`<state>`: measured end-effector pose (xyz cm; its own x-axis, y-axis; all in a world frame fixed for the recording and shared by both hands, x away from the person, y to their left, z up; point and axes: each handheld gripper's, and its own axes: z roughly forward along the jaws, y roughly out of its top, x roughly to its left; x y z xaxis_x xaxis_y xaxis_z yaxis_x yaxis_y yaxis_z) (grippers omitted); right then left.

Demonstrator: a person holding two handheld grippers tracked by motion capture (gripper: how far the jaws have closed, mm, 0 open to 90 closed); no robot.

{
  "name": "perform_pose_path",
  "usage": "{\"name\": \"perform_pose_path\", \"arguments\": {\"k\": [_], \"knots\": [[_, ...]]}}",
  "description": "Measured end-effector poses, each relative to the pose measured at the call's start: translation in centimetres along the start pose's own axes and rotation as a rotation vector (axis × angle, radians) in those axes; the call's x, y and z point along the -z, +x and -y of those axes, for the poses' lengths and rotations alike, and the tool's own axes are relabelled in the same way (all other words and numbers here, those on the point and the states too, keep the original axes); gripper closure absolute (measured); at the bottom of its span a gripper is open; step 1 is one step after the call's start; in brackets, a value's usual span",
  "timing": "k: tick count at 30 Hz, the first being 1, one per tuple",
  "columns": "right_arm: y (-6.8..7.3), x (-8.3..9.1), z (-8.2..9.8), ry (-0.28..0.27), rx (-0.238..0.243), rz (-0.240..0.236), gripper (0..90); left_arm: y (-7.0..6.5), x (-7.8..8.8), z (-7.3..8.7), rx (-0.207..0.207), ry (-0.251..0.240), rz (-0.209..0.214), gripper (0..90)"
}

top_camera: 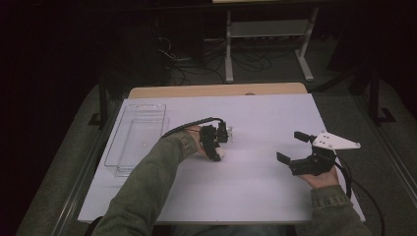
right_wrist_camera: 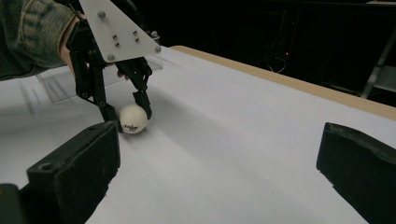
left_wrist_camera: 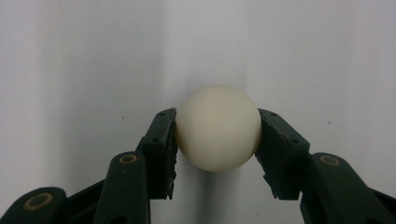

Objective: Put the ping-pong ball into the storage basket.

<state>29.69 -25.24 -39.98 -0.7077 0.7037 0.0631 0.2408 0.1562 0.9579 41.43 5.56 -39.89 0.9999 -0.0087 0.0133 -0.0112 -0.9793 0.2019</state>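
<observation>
We've got the left gripper clenched on the white ball, which sits on the white table near the clear tray, while our right gripper hangs well apart to the right, jaws spread wide and holding nothing.

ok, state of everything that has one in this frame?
left gripper: shut on the ball, pointing down at the table
ball: white, clamped between both pads, resting on the table
right gripper: open, nothing between its jaws
clear tray: upright at the table's left; contents unclear
</observation>
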Motion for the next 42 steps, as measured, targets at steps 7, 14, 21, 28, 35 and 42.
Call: {"name": "perform_pose_path", "arguments": {"k": [7,14,21,28,35,42], "knots": [[0.0,0.0,0.0,-0.001,0.001,0.0,0.0,0.0,0.8,0.2,0.002,0.01,-0.004,51.4],[0.0,0.0,0.0,-0.002,0.0,0.0,0.0,-0.1,1.9,0.1,0.001,0.016,-0.011,51.4],[0.1,0.0,0.0,-0.002,-0.001,0.0,0.0,-0.2,2.7,-0.1,-0.008,0.021,-0.017,51.5],[0.1,0.0,0.0,-0.004,0.002,0.0,0.0,-0.3,3.5,-0.1,-0.005,0.026,-0.019,51.5],[0.1,0.0,0.0,-0.005,0.003,0.001,0.0,-0.3,4.6,0.0,0.0,0.025,-0.027,51.5],[0.1,0.0,-0.1,-0.006,0.003,0.001,0.0,-0.4,5.5,-0.1,-0.002,0.032,-0.034,51.5]]}}
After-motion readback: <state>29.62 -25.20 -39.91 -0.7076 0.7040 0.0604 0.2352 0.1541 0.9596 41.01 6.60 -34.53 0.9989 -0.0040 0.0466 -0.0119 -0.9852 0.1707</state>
